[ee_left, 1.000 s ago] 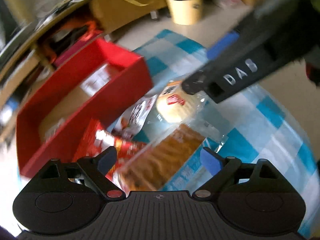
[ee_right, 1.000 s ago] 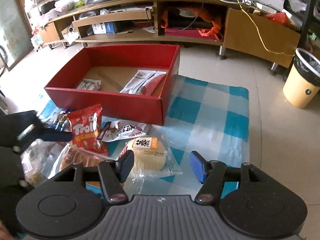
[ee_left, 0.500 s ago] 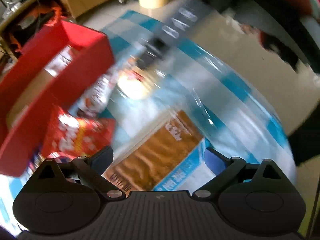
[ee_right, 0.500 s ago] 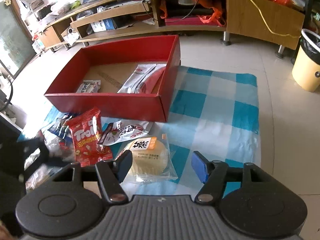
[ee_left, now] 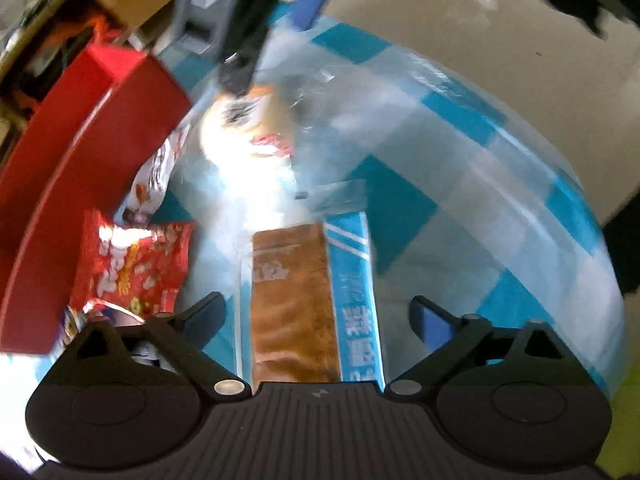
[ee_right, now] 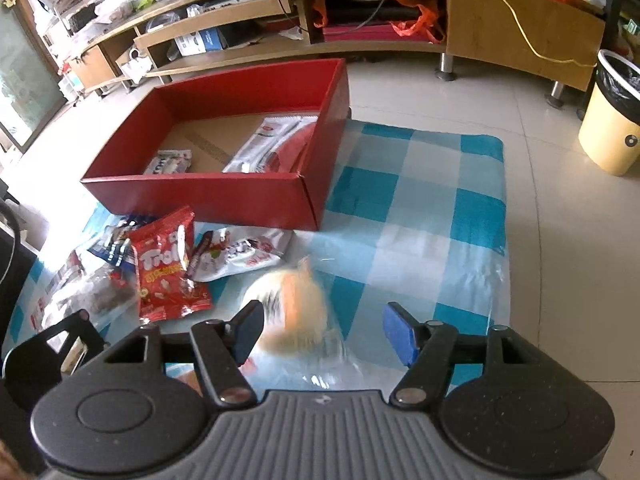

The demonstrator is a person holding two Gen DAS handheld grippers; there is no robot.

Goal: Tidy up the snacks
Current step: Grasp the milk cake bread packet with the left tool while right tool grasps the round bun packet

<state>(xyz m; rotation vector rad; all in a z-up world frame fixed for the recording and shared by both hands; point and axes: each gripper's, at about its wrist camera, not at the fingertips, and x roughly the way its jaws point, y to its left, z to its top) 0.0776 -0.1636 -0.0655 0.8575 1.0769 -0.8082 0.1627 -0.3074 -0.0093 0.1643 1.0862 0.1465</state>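
Note:
A red box stands on the blue checked cloth with two snack packets inside. My right gripper is open, its jaws either side of a wrapped round bun, blurred. My left gripper is open over a long brown cake in a clear and blue wrapper. The bun and the right gripper's fingers show beyond it. A red Trolli bag and a white packet lie in front of the box.
More wrapped snacks lie at the cloth's left edge. A yellow bin stands on the tiled floor at right. A low wooden TV cabinet runs behind the box.
My right gripper has moved forward and down so the bun sits between its jaws. My left gripper has swung round and lined up over the long brown cake.

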